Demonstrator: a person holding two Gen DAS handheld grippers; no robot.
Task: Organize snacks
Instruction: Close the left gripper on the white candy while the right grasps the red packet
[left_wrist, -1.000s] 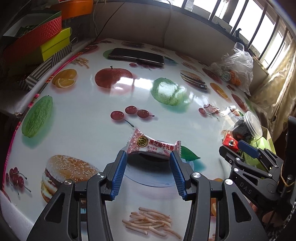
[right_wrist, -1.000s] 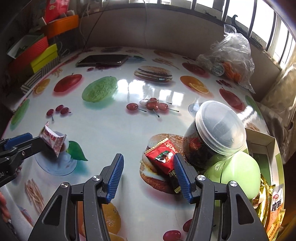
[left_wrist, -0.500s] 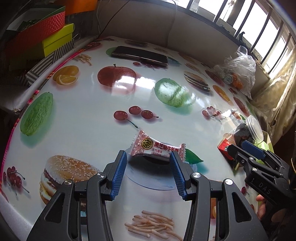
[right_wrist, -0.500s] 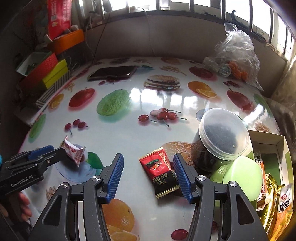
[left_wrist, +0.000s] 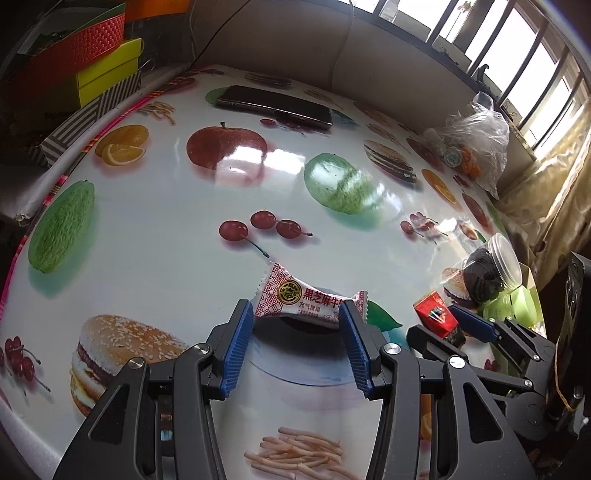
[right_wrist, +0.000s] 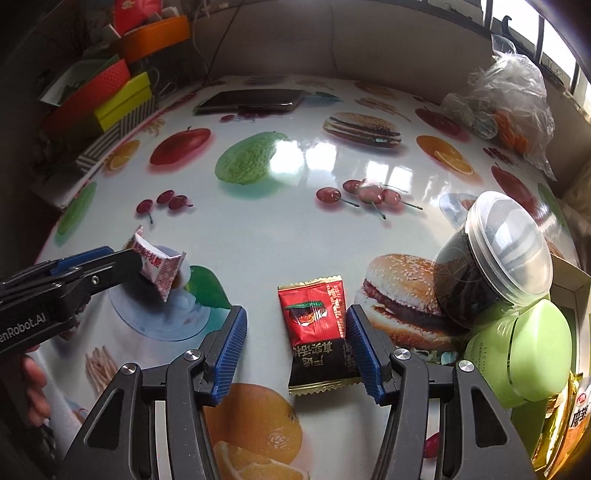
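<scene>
My left claw (left_wrist: 297, 319) grips a crinkly white candy (left_wrist: 303, 301). My right claw (right_wrist: 293, 330) gapes around a glossy red packet (right_wrist: 317, 326); a lidded jar (right_wrist: 495, 258) crowds its right.

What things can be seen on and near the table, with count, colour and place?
white candy: 1, white and red, held in left gripper
red snack packet: 1, red and black, flat on table, between right gripper fingers
jar: 1, clear, dark contents, tilted at right
green container: 1, under jar
phone: 1, dark, far side
plastic bag: 1, clear, far right
boxes: several, far left
table: 1, food prints
left gripper: shut on candy
right gripper: open
</scene>
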